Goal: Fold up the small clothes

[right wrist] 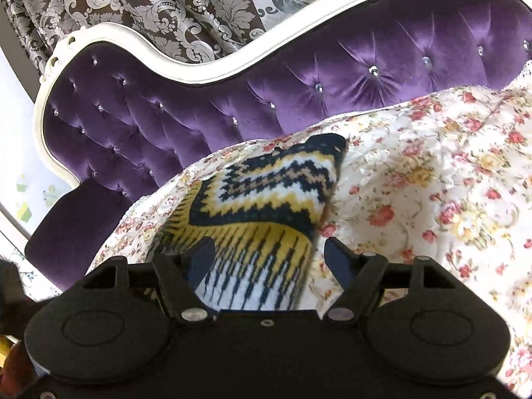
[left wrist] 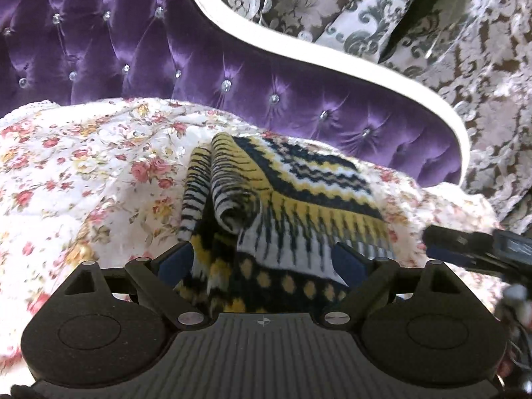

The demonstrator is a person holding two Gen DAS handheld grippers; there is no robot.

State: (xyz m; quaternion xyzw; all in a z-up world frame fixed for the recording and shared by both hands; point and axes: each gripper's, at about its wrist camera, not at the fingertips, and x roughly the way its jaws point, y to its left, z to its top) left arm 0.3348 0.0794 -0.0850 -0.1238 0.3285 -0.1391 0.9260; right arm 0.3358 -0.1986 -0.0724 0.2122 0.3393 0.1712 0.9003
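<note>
The left gripper [left wrist: 264, 261] stands with its jaws spread wide, and the knitted garment [left wrist: 292, 196], patterned in yellow, navy and white, lies between them; whether a finger touches the cloth is hard to tell. On the garment's left a fold curls over into a roll. It rests on a floral bedspread [left wrist: 83, 173]. Beyond it rises a purple tufted headboard [left wrist: 166, 60] with a white frame, and damask curtains [left wrist: 482, 66] hang far right. The right gripper [left wrist: 475, 242] enters, blurred, at near right.
</note>
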